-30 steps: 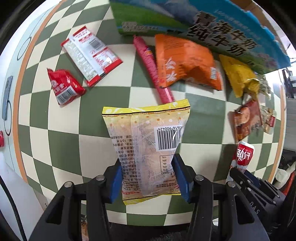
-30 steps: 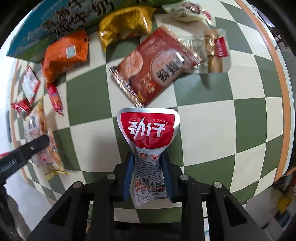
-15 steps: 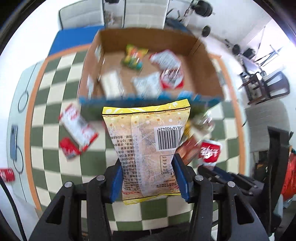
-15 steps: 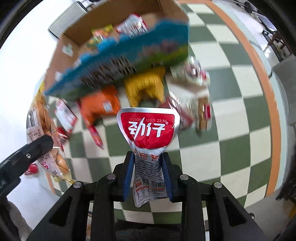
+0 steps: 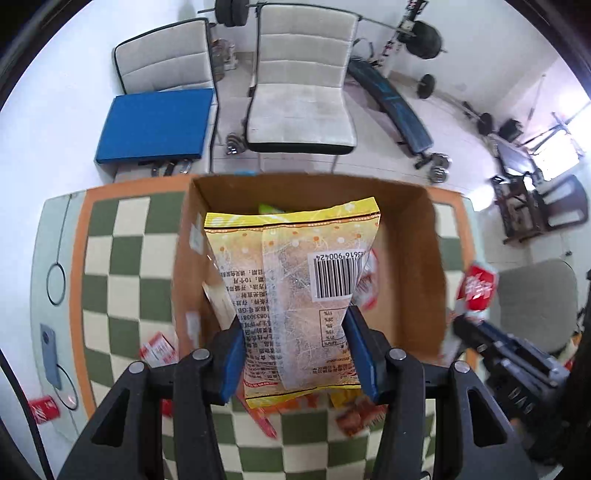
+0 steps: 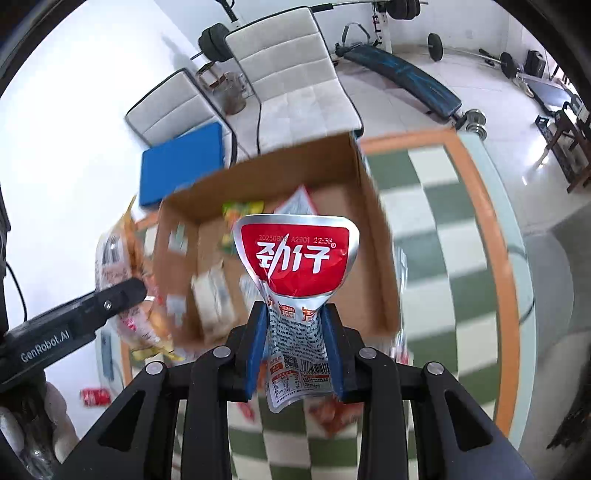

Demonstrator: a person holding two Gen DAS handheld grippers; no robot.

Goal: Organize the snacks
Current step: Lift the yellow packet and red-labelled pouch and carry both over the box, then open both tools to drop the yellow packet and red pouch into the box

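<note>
Two claws are gripping snacks above a cardboard box (image 5: 424, 258): left claw (image 5: 295, 354) pinching a yellow bread packet (image 5: 291, 280), right claw (image 6: 295, 347) squeezing a red-and-silver pouch (image 6: 295, 258).

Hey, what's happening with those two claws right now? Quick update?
Left gripper shut on yellow barcode snack bag. Right gripper shut on red-and-silver pouch. Both above open cardboard box. Nothing blocking.

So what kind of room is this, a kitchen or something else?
Not a kitchen. It looks like a room in a home that doubles as a gym: a weight bench and barbell sit on the floor behind two padded chairs drawn up to a table with a checked cloth.
</note>
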